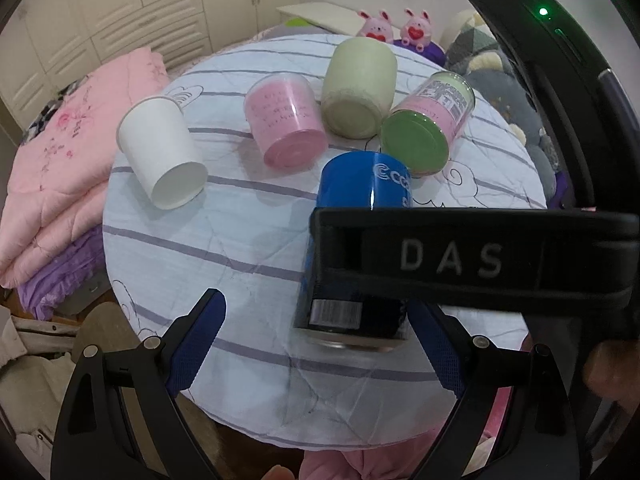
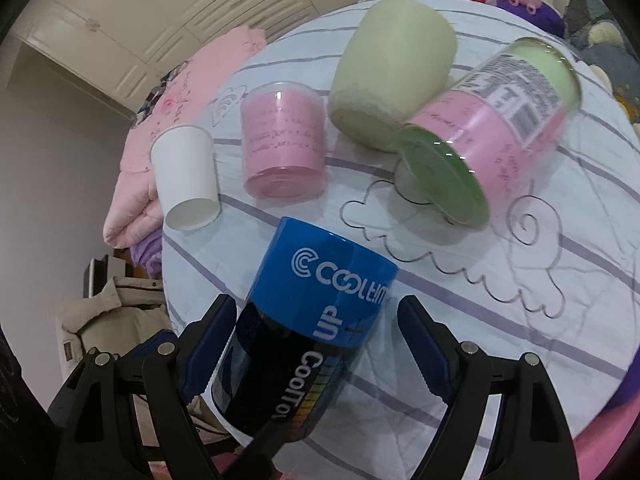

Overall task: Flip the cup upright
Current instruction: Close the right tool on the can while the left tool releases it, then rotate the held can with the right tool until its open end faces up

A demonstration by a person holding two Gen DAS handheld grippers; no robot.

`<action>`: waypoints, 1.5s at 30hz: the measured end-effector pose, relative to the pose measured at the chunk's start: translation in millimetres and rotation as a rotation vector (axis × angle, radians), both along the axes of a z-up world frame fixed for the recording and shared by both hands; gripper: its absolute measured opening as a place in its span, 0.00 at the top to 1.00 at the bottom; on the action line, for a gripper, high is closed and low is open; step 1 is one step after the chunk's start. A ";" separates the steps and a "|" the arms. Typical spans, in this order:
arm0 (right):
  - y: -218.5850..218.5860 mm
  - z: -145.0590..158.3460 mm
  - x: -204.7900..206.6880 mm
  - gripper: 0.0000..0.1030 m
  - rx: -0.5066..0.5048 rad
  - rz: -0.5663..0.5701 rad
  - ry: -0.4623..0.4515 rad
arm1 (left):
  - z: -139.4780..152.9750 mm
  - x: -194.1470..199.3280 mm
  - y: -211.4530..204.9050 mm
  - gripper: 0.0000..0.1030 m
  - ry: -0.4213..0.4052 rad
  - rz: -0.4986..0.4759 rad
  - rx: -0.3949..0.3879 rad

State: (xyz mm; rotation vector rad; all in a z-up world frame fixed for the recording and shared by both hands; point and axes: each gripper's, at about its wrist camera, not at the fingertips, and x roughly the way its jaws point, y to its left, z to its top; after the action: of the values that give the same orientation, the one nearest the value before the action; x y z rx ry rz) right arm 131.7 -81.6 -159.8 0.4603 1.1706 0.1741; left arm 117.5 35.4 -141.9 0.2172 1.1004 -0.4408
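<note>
A blue and black cup (image 2: 308, 320) with white lettering stands upside down on the round cloth-covered table (image 2: 480, 320). My right gripper (image 2: 316, 356) is open, its blue-padded fingers on either side of the cup with a gap on the right. In the left wrist view the same cup (image 1: 356, 248) sits between my open left gripper's fingers (image 1: 320, 344), and the right gripper's black body (image 1: 472, 256), marked DAS, crosses in front of it. The cup's base is hidden.
Behind the blue cup stand an upside-down white paper cup (image 1: 164, 156), a pink cup (image 1: 288, 124), a pale green cup (image 1: 358, 88) and a tilted green-lidded pink cup (image 1: 428, 128). A pink quilt (image 1: 52, 176) lies left of the table. Plush toys (image 1: 396, 26) sit behind.
</note>
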 end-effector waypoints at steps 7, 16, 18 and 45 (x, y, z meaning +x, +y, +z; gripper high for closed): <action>-0.5 6.8 -4.9 0.29 0.015 0.047 -0.092 | -1.2 3.5 2.7 0.09 0.011 0.004 -0.020; -5.7 28.7 -23.3 0.35 -0.090 0.085 -0.230 | 5.6 -3.0 -1.4 0.09 -0.011 0.009 -0.080; -7.4 32.2 -25.9 0.37 -0.123 0.091 -0.259 | 6.7 -5.1 -2.1 0.09 -0.023 0.015 -0.078; -28.8 6.4 7.5 0.21 -0.037 0.040 -0.104 | -5.6 4.6 -18.6 0.07 0.024 0.012 -0.089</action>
State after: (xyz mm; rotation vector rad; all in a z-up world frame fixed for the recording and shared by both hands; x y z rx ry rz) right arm 139.2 -110.4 -153.4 0.3908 1.0793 0.2081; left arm 122.1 16.8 -147.5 0.1266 1.1028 -0.4818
